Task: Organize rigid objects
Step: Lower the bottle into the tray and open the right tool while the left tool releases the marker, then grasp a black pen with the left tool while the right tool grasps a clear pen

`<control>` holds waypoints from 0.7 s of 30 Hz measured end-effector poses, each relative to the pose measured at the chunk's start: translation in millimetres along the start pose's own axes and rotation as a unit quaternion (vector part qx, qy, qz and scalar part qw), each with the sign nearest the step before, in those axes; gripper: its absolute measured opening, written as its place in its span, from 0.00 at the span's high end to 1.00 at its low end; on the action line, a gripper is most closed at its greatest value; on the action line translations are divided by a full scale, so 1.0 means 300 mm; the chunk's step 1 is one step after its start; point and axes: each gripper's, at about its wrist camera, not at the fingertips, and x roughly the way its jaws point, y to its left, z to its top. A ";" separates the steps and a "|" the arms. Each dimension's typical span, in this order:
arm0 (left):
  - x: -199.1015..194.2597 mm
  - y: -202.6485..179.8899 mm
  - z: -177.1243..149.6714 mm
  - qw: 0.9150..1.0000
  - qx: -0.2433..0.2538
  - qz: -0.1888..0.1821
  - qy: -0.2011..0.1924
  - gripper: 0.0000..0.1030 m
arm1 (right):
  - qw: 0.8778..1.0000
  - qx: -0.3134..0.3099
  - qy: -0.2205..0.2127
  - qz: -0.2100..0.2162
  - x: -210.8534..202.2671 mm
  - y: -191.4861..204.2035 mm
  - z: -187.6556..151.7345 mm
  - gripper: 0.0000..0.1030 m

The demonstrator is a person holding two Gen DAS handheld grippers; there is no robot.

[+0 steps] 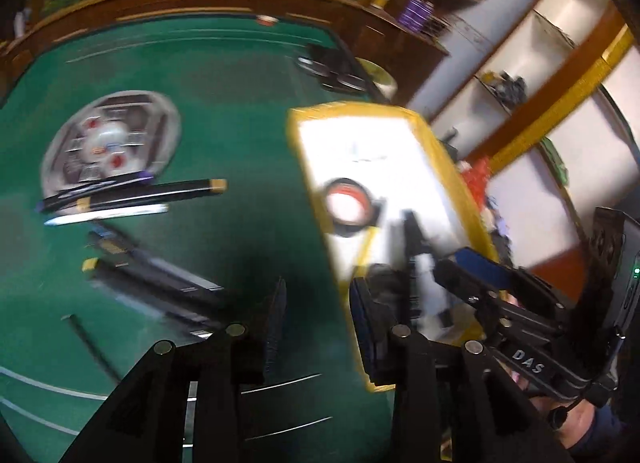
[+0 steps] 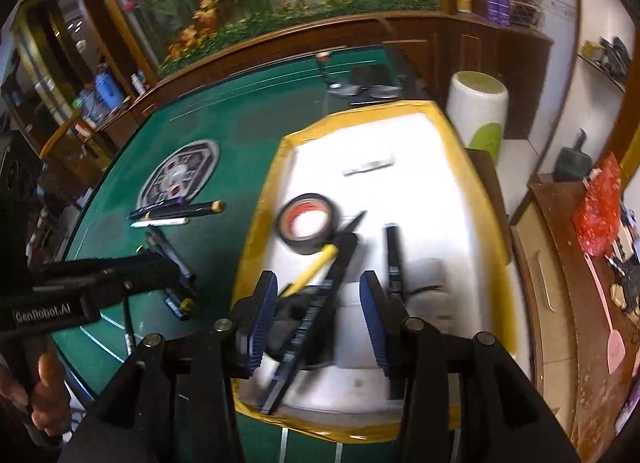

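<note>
the pens (image 2: 176, 213) are the rigid things left to sort: a cluster of 3 or so lies on the green table (image 2: 224, 111), just beside the round emblem (image 2: 182, 175), long axes roughly parallel, running left to right in the right wrist view, the gold-tipped end toward the tray. more dark pens (image 1: 160, 287) lie nearer, slanted, close to the left gripper (image 1: 320, 327). the white tray with the yellow rim (image 2: 460, 151) already holds a tape roll (image 2: 308, 223), a yellow-handled tool (image 2: 316, 267), a long black bar (image 2: 320, 303) pointing away up the tray, and a second black stick (image 2: 394, 255) lying nearly parallel to it.

the step in hand looks like the gap between a drop-off and the next pick. the left gripper's tongs are released, nothing between them, over the table's edge by the tray. the right gripper (image 2: 320, 315) is parted too, above the black bar, pads not pressing it. next, i judge, the left gripper needs to swing to a table pen and straddle it across its long axis.
</note>
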 end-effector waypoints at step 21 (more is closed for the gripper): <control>0.017 0.432 -0.225 0.977 -0.166 0.124 0.045 0.66 | 0.989 -0.111 0.055 0.087 0.106 0.277 -0.022 0.51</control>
